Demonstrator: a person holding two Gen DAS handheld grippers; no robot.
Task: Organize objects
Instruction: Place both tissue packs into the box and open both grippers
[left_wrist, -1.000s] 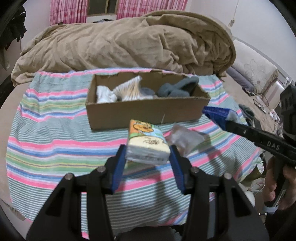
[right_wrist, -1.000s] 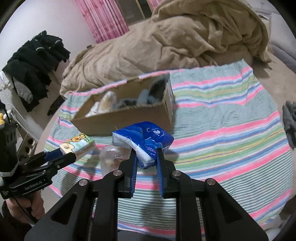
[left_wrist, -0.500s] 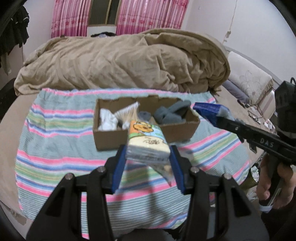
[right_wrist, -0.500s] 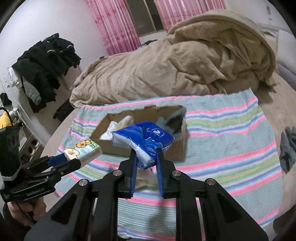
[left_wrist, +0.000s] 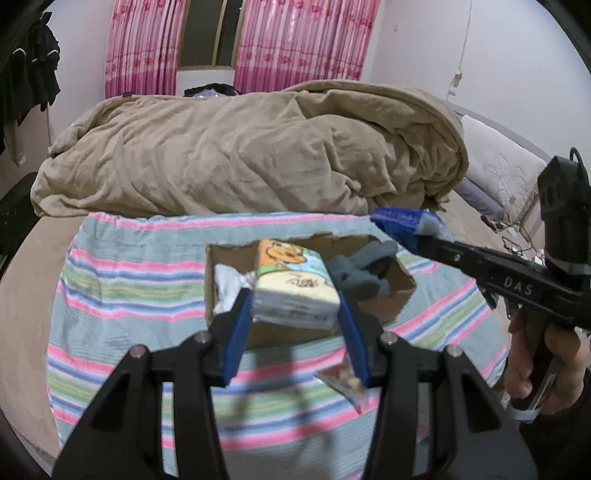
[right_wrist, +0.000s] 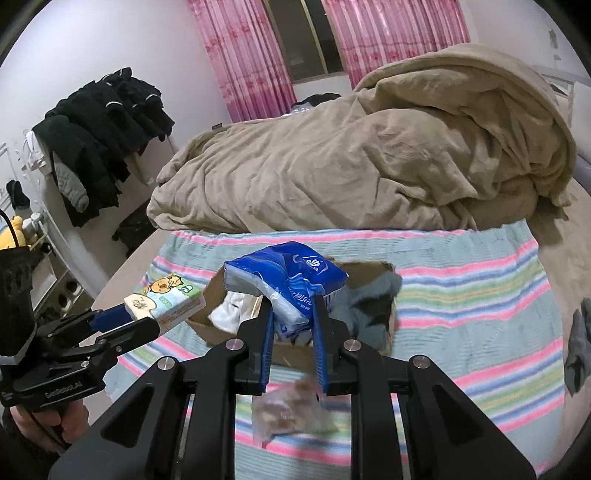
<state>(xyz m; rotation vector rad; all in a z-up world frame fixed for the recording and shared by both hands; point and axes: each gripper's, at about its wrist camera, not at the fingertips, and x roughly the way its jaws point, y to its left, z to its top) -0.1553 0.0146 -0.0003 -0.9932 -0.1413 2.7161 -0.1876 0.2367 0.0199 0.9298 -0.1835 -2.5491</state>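
Note:
My left gripper (left_wrist: 295, 317) is shut on a cartoon-printed tissue pack (left_wrist: 293, 286) and holds it in the air in front of the open cardboard box (left_wrist: 400, 291). The pack also shows in the right wrist view (right_wrist: 164, 299). My right gripper (right_wrist: 291, 325) is shut on a blue tissue pack (right_wrist: 288, 275), held above the box (right_wrist: 388, 336). The blue pack also shows in the left wrist view (left_wrist: 406, 221). The box holds grey socks (left_wrist: 362, 266) and white cloth (left_wrist: 227, 284).
A clear plastic bag of small items (right_wrist: 291, 406) lies on the striped cloth (right_wrist: 461, 295) in front of the box. A heaped tan blanket (left_wrist: 251, 155) lies behind. A grey garment (right_wrist: 580, 347) lies at the right. Dark clothes (right_wrist: 99, 136) hang at the left.
Both grippers have risen with their tissue packs and now hang over or in front of the box. The plastic bag stays on the cloth below.

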